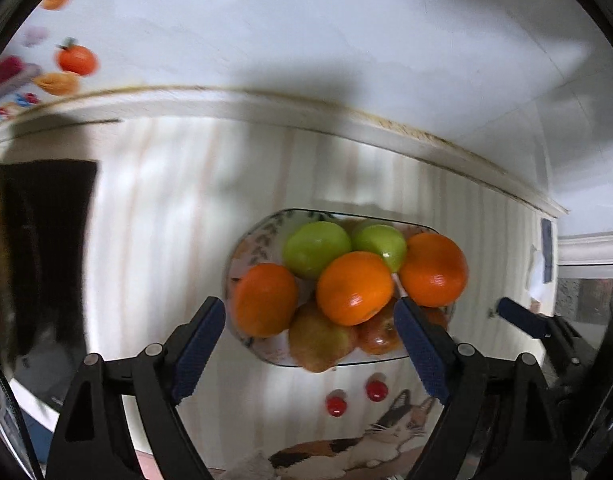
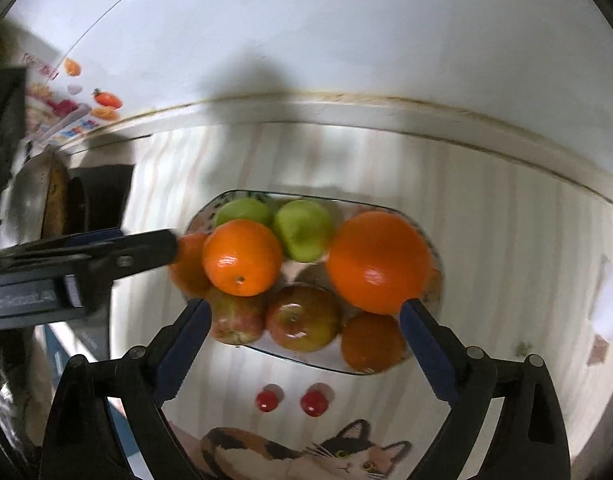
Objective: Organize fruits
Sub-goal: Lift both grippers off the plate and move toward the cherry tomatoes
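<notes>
A: Fruit first; where is it?

B: All heaped on one patterned plate (image 2: 433, 256) on the striped tablecloth (image 2: 506, 240); two green apples (image 2: 304, 230) at the back, oranges stacked on top, reddish apples (image 2: 302, 318) underneath at the near edge; the big orange (image 2: 380, 262) sits highest on the right, a smaller orange (image 2: 242, 258) on the left of the heap.

A: Grippers?

B: Left gripper (image 1: 310, 318) hangs wide open just short of the plate's near side, nothing between the fingers; right gripper (image 2: 304, 320) also spread wide, empty, its right finger tip looks just under the big orange; contact can't be told. Left gripper also shows side-on in the right wrist view, its tip near the leftmost orange.

A: Risks?

B: My guess; the pile is loose, top oranges rest on round apples; nudging a lower fruit could roll an orange off the plate onto the cloth. Both grippers crowd the same plate, so fingers may collide. Smooth round skins could squirt out of a shallow pinch.

A: Anything else nearby?

B: Two small red fruits (image 2: 266, 400), cherry-like, on the cloth just in front of the plate; cat print (image 2: 346, 452) on the cloth nearer; fruit poster (image 2: 78, 112) on the wall at left; a dark object far left, blurred.
</notes>
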### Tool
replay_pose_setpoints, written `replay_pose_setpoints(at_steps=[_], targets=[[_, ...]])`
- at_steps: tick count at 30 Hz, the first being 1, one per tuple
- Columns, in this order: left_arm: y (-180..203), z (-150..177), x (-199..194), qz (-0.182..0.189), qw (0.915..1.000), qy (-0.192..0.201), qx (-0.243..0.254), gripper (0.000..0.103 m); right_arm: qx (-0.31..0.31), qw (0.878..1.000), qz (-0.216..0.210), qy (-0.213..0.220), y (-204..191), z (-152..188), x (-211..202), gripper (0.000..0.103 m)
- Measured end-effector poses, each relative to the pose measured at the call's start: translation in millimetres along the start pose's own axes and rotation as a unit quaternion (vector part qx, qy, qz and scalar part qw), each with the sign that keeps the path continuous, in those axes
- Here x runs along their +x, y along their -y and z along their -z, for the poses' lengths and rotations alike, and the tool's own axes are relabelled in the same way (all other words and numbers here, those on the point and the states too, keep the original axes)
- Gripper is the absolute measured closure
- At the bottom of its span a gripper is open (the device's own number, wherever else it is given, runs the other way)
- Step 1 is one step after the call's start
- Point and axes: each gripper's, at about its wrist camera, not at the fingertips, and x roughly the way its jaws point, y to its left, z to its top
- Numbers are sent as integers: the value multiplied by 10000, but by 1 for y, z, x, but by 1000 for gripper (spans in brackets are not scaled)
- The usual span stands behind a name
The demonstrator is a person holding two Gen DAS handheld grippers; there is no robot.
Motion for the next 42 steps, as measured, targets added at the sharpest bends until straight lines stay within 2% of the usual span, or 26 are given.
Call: replay_pose_setpoints(at_steps=[3, 11, 27, 30, 35, 42], targets=[[2, 17, -12, -202, 9996, 206, 66, 17, 116, 9995, 286, 98, 3, 11, -8, 5], [6, 70, -39, -488, 9958, 757, 141, 17, 383, 9971, 440, 494, 11, 50, -41, 5], [25, 178, -96, -650, 9836, 1619, 460, 17, 416, 9847, 767, 1510, 0, 153, -132, 5], [26, 191, -109, -637, 9809, 1774, 471, 17, 404, 9816, 771, 1702, -2, 170, -151, 5], [32, 207, -130, -762, 9715, 2171, 566, 17, 362, 9742, 822, 2071, -10, 188, -181, 5], [34, 210, -136, -745, 9690, 2294, 542, 17, 554, 9728, 535, 2185, -12, 196, -194, 5]])
